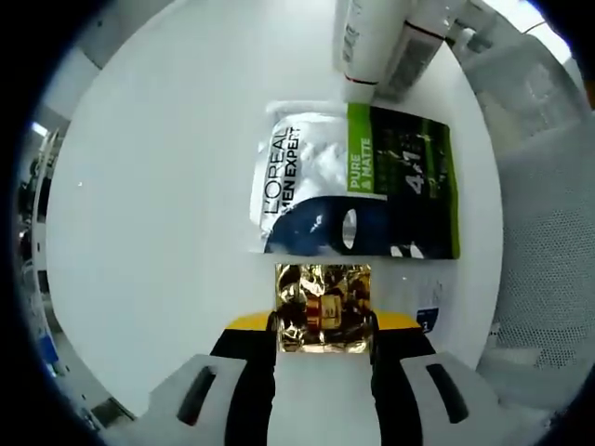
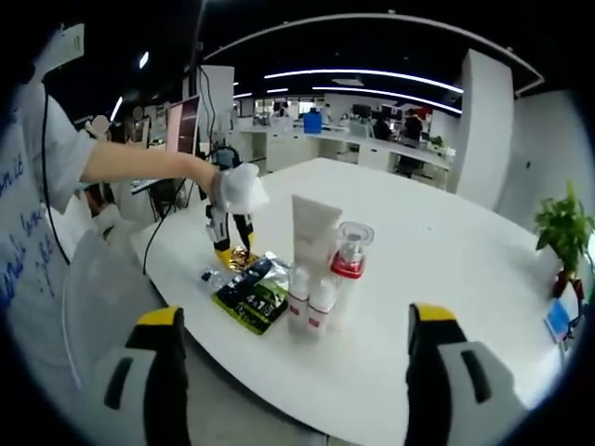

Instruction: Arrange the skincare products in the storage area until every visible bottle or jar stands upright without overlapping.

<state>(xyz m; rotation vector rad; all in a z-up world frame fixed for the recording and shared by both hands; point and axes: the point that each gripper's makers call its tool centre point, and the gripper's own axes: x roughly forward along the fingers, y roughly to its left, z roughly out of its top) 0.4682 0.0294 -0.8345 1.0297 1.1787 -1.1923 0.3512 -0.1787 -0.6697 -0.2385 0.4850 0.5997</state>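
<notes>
Gold foil sachet (image 1: 323,308), pinched in the left gripper (image 1: 323,336), could slip or crumple; the right gripper (image 2: 292,372) gapes wide, empty.

The sachet (image 1: 358,181) reads "L'OREAL MEN EXPERT", "PURE & MATTE".

Gold foil sachet (image 1: 323,307) lies flat, clamped between jaws, just beside green-white-navy sachet (image 1: 358,181) lying flat on white table (image 1: 158,232). Beyond that sachet: white tube (image 2: 314,232), two small white bottles (image 2: 310,302), red-based clear jar (image 2: 351,247), all upright.
</notes>
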